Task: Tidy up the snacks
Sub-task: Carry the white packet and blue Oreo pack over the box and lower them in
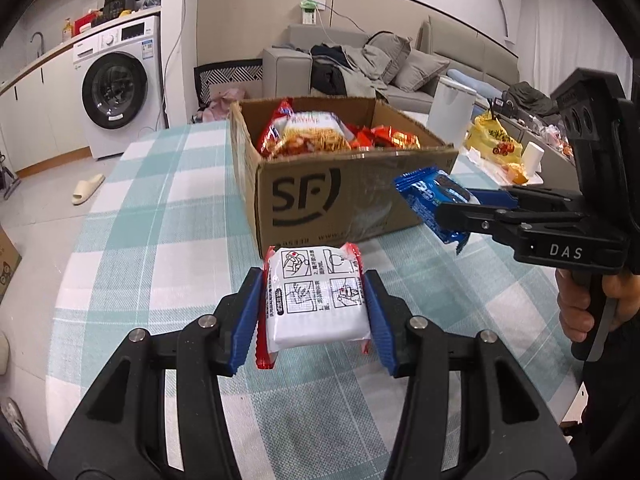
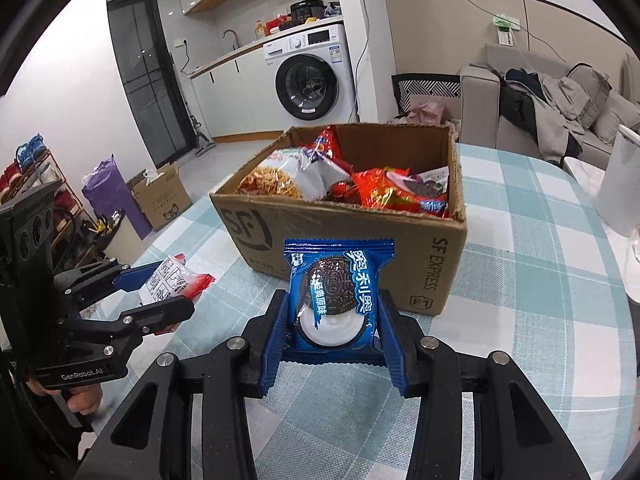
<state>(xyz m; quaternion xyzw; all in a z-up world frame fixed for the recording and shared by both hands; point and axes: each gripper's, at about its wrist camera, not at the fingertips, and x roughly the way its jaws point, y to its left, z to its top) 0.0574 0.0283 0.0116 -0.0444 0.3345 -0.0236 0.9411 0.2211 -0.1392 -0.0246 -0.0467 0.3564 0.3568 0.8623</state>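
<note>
My left gripper (image 1: 314, 280) is shut on a white and red snack packet (image 1: 316, 300) and holds it above the table, in front of the cardboard box (image 1: 340, 204). The packet also shows in the right wrist view (image 2: 170, 280), held by the left gripper (image 2: 176, 284). My right gripper (image 2: 332, 300) is shut on a blue Oreo packet (image 2: 338, 292), near the box's front corner (image 2: 436, 264). It shows in the left wrist view (image 1: 432, 200) too, with the right gripper (image 1: 456, 206) to the right of the box. The open box holds several snack bags (image 2: 320, 180).
The table has a green and white checked cloth (image 1: 160, 240). A white cylindrical appliance (image 2: 618, 184) stands right of the box. A yellow bag (image 1: 494, 140) and paper roll (image 1: 534, 158) lie at the far right. A sofa (image 1: 360, 64) and washing machine (image 1: 116, 84) stand beyond.
</note>
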